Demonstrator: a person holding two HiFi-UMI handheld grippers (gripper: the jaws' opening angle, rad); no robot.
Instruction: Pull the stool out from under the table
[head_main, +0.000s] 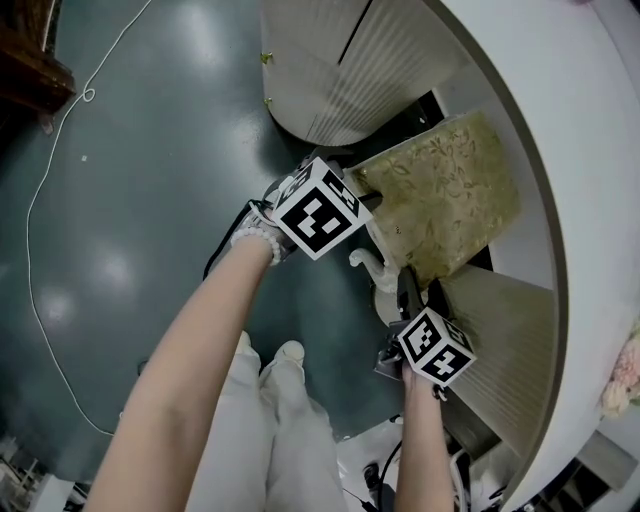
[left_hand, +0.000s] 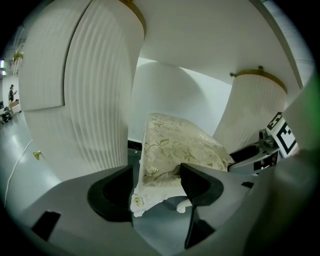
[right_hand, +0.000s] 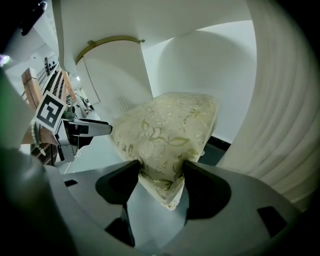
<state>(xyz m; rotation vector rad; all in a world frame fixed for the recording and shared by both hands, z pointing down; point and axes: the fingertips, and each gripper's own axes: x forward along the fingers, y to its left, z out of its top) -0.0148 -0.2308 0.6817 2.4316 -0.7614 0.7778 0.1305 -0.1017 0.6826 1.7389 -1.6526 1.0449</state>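
Note:
The stool (head_main: 440, 195) has a gold floral cushion and a white carved frame, and stands under the white round table (head_main: 590, 150) between two ribbed pedestals. My left gripper (left_hand: 157, 180) is at the stool's near left corner. Its jaws stand wide and open, with the carved corner (left_hand: 140, 197) between them. My right gripper (right_hand: 160, 175) is at the near right corner, open, with the cushion's corner (right_hand: 162, 182) lying between its jaws. In the head view both marker cubes sit close against the stool's front edge.
Ribbed white pedestals (head_main: 320, 70) (head_main: 500, 340) flank the stool on either side. A thin white cable (head_main: 40, 200) runs across the dark green floor on the left. The person's legs and shoes (head_main: 265, 400) stand just behind the grippers.

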